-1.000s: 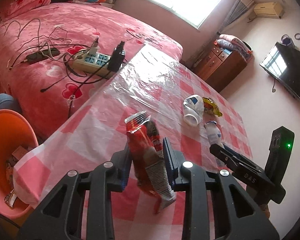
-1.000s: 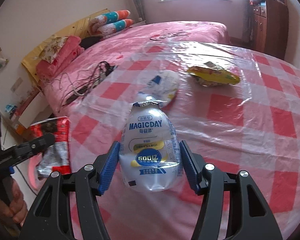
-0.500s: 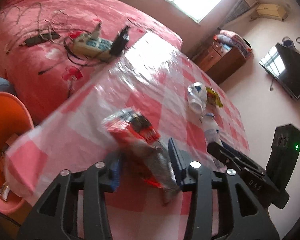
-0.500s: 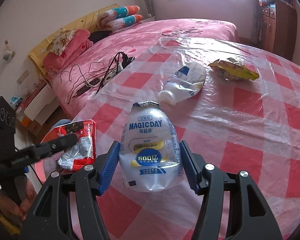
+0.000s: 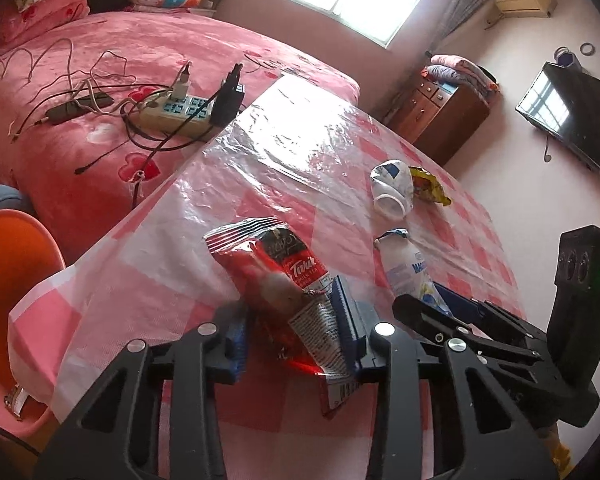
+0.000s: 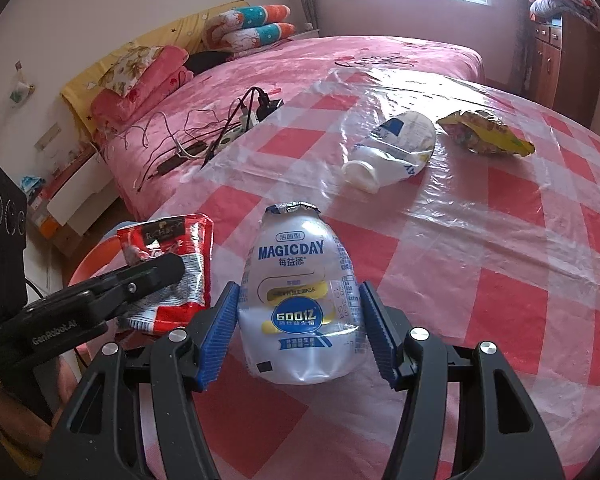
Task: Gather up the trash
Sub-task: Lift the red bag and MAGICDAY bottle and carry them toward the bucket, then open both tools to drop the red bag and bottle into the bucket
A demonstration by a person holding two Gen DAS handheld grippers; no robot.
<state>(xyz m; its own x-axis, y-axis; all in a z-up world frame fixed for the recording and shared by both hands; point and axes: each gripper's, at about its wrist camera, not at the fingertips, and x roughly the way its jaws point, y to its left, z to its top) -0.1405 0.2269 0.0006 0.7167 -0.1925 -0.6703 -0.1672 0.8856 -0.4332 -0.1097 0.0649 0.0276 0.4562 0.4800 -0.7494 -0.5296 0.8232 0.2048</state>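
My left gripper [image 5: 292, 332] is shut on a red snack wrapper [image 5: 276, 276], held above the near-left part of the checked table [image 5: 172, 280]. The wrapper also shows in the right wrist view [image 6: 172, 276]. My right gripper [image 6: 298, 336] is shut on a clear MAGICDAY drink bottle [image 6: 300, 296], which also shows in the left wrist view [image 5: 408, 272]. A crushed white bottle [image 6: 392, 148] and a yellow wrapper [image 6: 484, 136] lie on the table farther off.
An orange bin [image 5: 16, 264] stands on the floor left of the table's corner, with some trash in it. A pink bed [image 5: 100, 80] with a power strip [image 5: 176, 112] and cables lies behind the table. A wooden cabinet [image 5: 444, 120] stands at the far wall.
Both grippers have kept their hold. The left wrist view swung and steadied, with the red wrapper tilted more to the left. The right gripper has drawn back, so the bin side shows more.
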